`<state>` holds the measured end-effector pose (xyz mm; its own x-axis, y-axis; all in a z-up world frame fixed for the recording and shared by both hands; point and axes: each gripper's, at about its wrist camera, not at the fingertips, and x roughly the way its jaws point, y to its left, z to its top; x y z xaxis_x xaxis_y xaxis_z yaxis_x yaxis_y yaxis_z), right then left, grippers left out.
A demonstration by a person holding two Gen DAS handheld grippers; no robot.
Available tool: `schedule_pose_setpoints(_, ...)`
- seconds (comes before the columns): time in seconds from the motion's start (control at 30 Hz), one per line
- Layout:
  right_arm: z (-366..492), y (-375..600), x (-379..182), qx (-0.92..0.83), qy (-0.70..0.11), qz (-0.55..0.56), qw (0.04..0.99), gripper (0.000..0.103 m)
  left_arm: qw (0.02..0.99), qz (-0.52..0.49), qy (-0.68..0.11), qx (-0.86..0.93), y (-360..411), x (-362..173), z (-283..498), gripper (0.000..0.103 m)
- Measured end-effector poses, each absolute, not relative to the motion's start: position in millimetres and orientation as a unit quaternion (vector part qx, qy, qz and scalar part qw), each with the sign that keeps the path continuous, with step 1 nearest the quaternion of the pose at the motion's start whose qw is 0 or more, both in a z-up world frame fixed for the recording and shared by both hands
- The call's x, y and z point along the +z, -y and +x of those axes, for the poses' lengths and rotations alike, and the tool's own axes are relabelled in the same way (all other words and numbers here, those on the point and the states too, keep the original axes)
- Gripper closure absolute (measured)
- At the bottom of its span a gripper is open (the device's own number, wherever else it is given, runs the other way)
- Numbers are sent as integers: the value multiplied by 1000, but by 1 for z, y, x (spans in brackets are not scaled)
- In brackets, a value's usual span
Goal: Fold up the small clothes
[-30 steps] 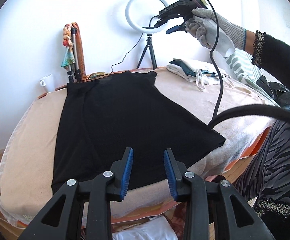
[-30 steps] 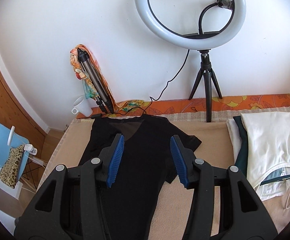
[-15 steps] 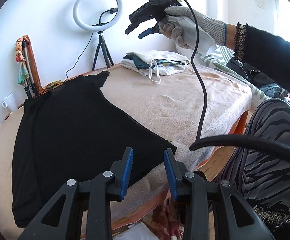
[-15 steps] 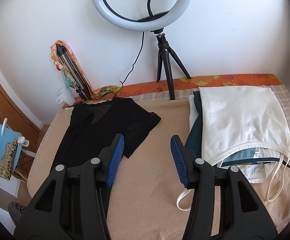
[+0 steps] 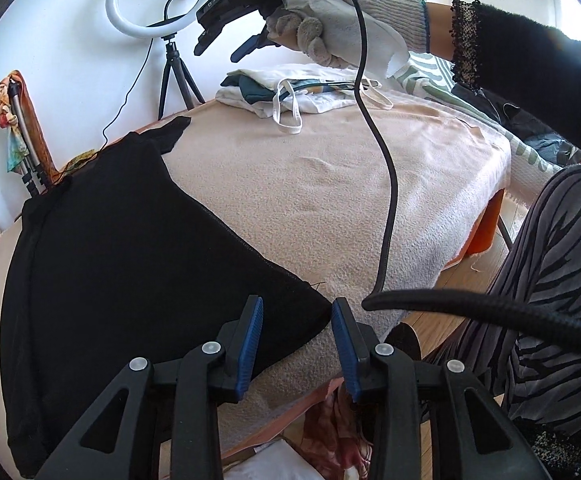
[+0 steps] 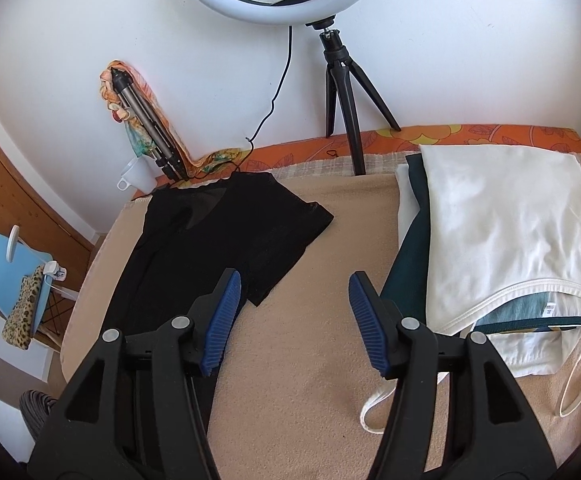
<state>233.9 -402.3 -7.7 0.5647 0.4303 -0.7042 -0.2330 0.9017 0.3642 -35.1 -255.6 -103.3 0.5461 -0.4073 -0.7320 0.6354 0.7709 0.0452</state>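
Your left gripper (image 5: 296,320) and right gripper (image 6: 294,300) are parted, empty; right has just widened. Thin black knit top (image 5: 130,248) lies flat at 9 o'clock on the beige-towelled table (image 5: 330,200). Probably limp, light: pinch its hem corner.

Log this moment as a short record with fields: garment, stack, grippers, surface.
garment: black top spread flat, unfolded
stack: folded clothes, white on top, right of the black top
left gripper: open, empty, over the top's near corner
right gripper: jaws just opened wider, empty, above the blanket
surface: beige blanket over the table
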Motion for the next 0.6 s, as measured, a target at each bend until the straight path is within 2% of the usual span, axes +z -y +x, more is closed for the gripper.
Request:
schedule_pose_setpoints(0.3,264,389,-37,204,-462,135,852,44,858,148,-376,-318,254,-102,-33,71)
schedule_pose_setpoints(0.6,271,407,-13,189,-449,117,866,43,852,164,-374,-327,255,-106,-31,70)
